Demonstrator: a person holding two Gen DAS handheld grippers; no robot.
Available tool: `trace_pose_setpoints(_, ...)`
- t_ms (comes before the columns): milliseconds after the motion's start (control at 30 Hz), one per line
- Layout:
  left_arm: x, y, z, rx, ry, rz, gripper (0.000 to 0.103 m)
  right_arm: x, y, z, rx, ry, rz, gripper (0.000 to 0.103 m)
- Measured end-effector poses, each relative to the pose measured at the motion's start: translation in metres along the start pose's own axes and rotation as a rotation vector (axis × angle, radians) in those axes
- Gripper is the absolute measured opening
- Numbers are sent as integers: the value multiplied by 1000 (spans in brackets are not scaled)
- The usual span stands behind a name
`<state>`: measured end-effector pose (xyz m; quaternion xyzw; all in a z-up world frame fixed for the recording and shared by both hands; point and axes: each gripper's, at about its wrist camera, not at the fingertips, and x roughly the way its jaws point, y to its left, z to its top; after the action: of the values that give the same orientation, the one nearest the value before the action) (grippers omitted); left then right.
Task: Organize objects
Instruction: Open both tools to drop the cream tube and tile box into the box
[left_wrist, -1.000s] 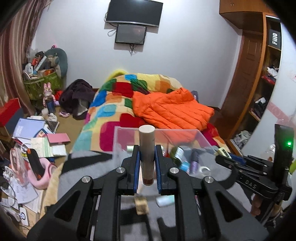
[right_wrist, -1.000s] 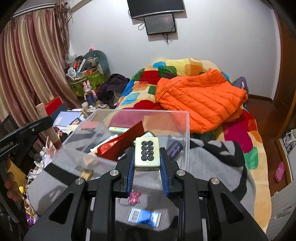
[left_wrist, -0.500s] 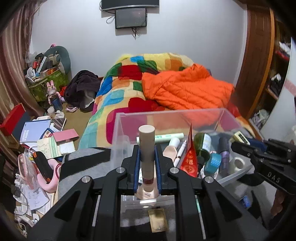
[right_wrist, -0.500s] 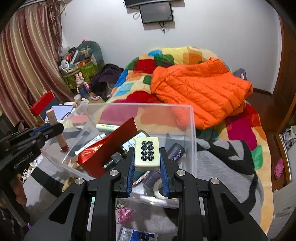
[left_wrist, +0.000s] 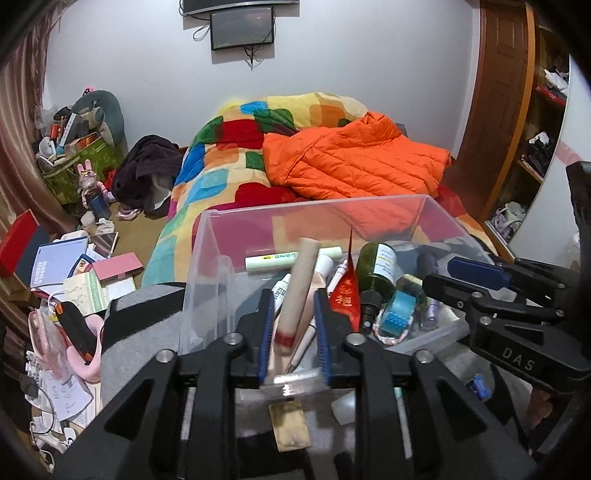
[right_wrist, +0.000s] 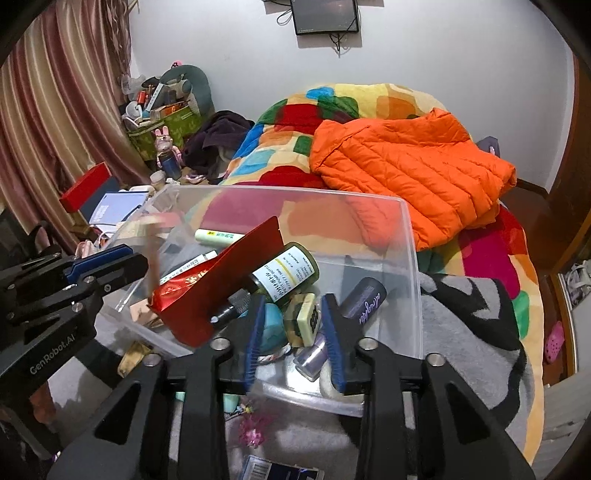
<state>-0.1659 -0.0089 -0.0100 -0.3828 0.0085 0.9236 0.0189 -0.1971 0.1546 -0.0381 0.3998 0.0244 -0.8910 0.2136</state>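
A clear plastic bin (left_wrist: 321, 210) (right_wrist: 410, 251) sits on a grey blanket and holds several toiletries. My left gripper (left_wrist: 293, 332) is open over the bin's near edge. A beige tube with a red band (left_wrist: 297, 295) tilts loose between its jaws, dropping into the bin; it shows blurred in the right wrist view (right_wrist: 151, 251). My right gripper (right_wrist: 293, 336) is open over the bin. A cream mahjong tile with black dots (right_wrist: 306, 319) falls tilted between its jaws, clear of both pads.
In the bin lie a green bottle (right_wrist: 284, 273), a red packet (right_wrist: 221, 280), a purple tube (right_wrist: 364, 299) and blue tape (left_wrist: 397, 312). A gold sachet (left_wrist: 290, 424) and a pink trinket (right_wrist: 255, 432) lie on the blanket. The bed with an orange jacket (left_wrist: 351, 158) is behind.
Both grippers moved forward over the bin and opened. The beige tube tipped loose from the left jaws. The tile slipped out of the right jaws and is dropping into the bin.
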Motion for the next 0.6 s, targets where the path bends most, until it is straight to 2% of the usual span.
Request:
trace_pose_setpoints(200, -26, 0, 0, -11, -54, -23, 52, -22, -1, -1, 0, -38, 2, 47)
trace_pose_setpoints(267, -36, -1, -1, -13, -74, -23, 65, -29, 0, -1, -2, -48, 0, 52)
trace_pose_setpoints(367, -48, 1, -3, -23, -92, -31, 75, -43, -1, -4, 1, -74, -5, 59)
trace_pose_setpoints(533, -58, 11, -11, -56, -76, -48, 82, -60, -2, -11, 5, -92, -7, 70)
trace_pose_setpoints(600, -60, 14, -17, -62, -68, -43, 82, -64, -3, -16, 10, -95, -10, 71)
